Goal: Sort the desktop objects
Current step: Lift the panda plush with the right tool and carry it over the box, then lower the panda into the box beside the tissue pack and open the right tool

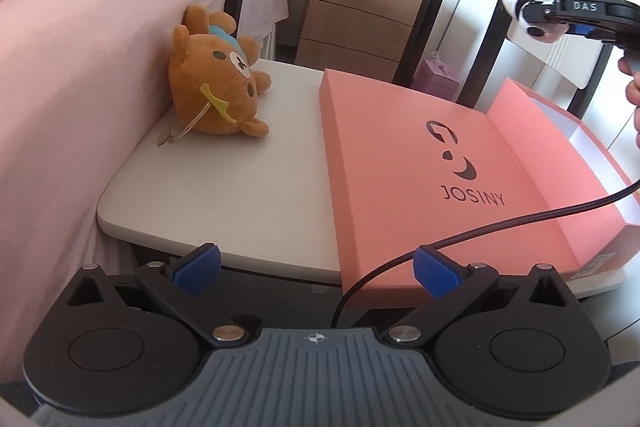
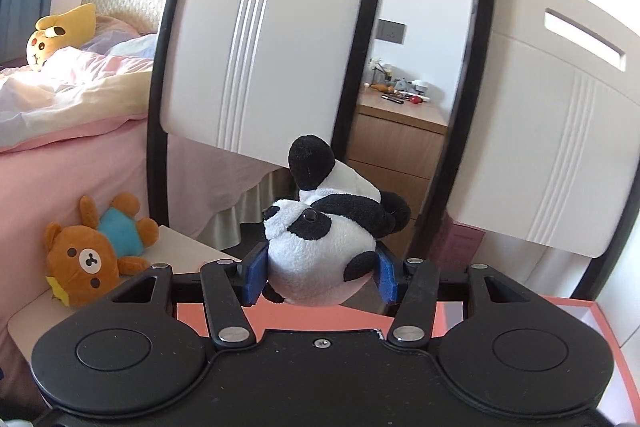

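Observation:
A brown plush bear [image 1: 218,77] lies on the white table [image 1: 224,187] at its far left, against the pink bed; it also shows in the right wrist view [image 2: 90,255]. An open salmon-pink box [image 1: 440,167] marked JOSINY covers the table's right half. My left gripper [image 1: 316,269] is open and empty at the table's near edge. My right gripper [image 2: 320,277] is shut on a black and white plush panda [image 2: 324,239] by its head. It holds the panda in the air above the box; the panda also shows in the left wrist view [image 1: 524,9].
Two white chair backs with black frames [image 2: 272,47] stand behind the table. The pink bed [image 1: 60,107] borders the table on the left. A wooden nightstand [image 2: 396,143] stands behind the chairs. A black cable [image 1: 480,231] runs across the box.

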### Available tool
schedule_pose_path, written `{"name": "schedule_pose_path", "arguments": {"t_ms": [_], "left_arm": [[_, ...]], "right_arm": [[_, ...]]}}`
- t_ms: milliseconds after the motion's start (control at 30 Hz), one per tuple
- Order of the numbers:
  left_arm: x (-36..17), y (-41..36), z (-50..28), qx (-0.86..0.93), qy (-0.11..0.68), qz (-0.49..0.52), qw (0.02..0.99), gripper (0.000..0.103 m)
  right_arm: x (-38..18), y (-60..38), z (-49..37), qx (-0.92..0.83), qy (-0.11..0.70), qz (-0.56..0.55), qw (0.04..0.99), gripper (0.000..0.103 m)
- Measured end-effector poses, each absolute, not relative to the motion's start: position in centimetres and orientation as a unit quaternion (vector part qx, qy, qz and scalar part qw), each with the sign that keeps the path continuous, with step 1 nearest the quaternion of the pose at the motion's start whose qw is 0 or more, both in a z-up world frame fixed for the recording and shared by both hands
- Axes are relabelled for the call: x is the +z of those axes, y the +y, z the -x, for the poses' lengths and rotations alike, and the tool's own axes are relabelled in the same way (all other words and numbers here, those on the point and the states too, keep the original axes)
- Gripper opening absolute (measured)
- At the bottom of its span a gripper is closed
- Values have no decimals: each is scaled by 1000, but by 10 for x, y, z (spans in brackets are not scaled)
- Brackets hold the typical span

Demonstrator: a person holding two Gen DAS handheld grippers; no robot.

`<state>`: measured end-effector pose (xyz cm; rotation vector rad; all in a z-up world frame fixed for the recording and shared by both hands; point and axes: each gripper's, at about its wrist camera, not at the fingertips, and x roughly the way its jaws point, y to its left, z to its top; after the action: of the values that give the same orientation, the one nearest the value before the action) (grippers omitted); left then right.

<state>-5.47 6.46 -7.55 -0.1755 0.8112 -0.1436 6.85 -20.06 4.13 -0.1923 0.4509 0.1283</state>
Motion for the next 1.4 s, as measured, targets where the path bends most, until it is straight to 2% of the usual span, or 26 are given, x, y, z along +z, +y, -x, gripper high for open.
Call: {"name": "schedule_pose_path", "arguments": {"t_ms": [533,667,1300,1400], "left_arm": [[-70,16,61,-83,397,69,912,103],[-66,-13,65,-80,381,29,920,103],[-74,-100,68,-138,392,-18,909,103],[-76,-108,68,-145,395,-24,907,103]], "right_arm": [[26,-324,-47,-31,234,56,970,53],[22,-357,-42,-58,241,49,967,53],[-32,-481,-10,-138,326,4,935,53],[-41,-488,-11,-135,345,2,929,49]]}}
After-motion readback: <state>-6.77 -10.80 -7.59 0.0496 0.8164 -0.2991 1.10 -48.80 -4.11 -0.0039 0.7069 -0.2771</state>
